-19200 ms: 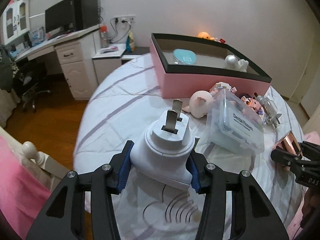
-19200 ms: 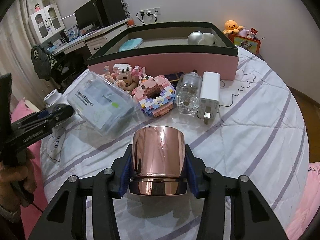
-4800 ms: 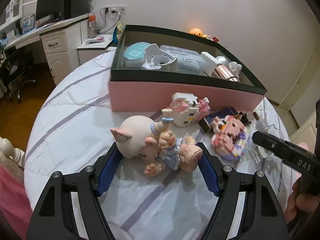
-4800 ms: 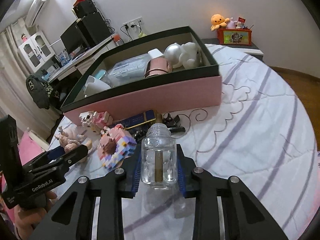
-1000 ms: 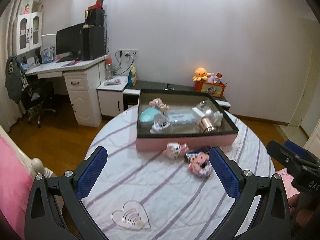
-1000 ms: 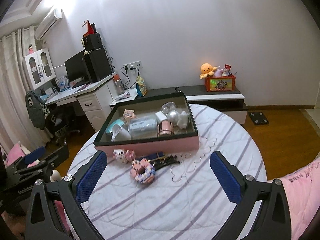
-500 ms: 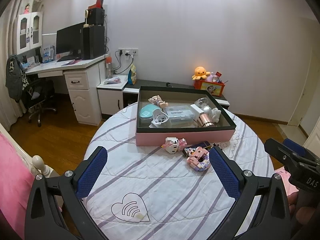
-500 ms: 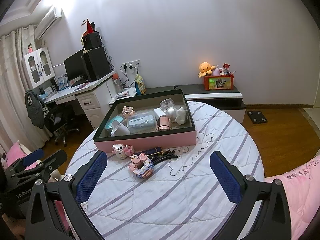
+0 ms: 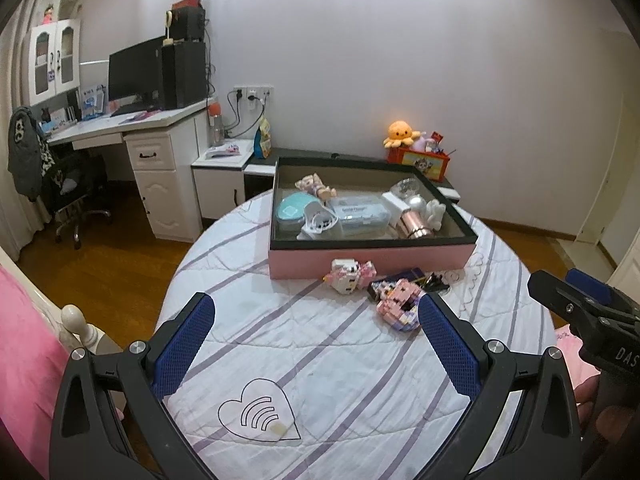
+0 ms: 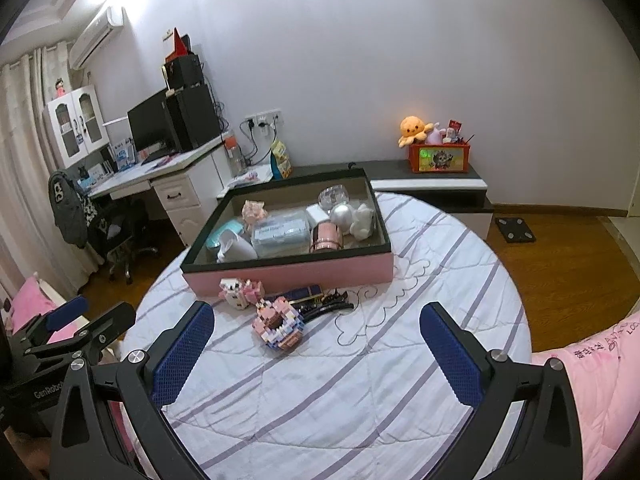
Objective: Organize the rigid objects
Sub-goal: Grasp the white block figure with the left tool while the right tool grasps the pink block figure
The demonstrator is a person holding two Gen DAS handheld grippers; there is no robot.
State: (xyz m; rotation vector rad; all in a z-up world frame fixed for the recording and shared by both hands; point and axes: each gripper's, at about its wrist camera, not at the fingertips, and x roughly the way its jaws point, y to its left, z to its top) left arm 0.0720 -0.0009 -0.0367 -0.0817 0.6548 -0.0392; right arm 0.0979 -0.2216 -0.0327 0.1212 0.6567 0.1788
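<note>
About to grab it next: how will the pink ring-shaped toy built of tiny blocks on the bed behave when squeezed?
The pink ring-shaped block toy looks rigid but probably fragile: many tiny bricks could pop apart under pressure. Its knobbly surface should resist slipping. Lying flat on the striped quilt, it seems unlikely to roll.

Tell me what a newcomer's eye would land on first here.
First, the large pink box with a black rim, filled with small objects, at the far side of the round striped bed. Next, the pink-and-white block toys lying loose in front of it, then the open left claw and right claw framing the foreground.
</note>
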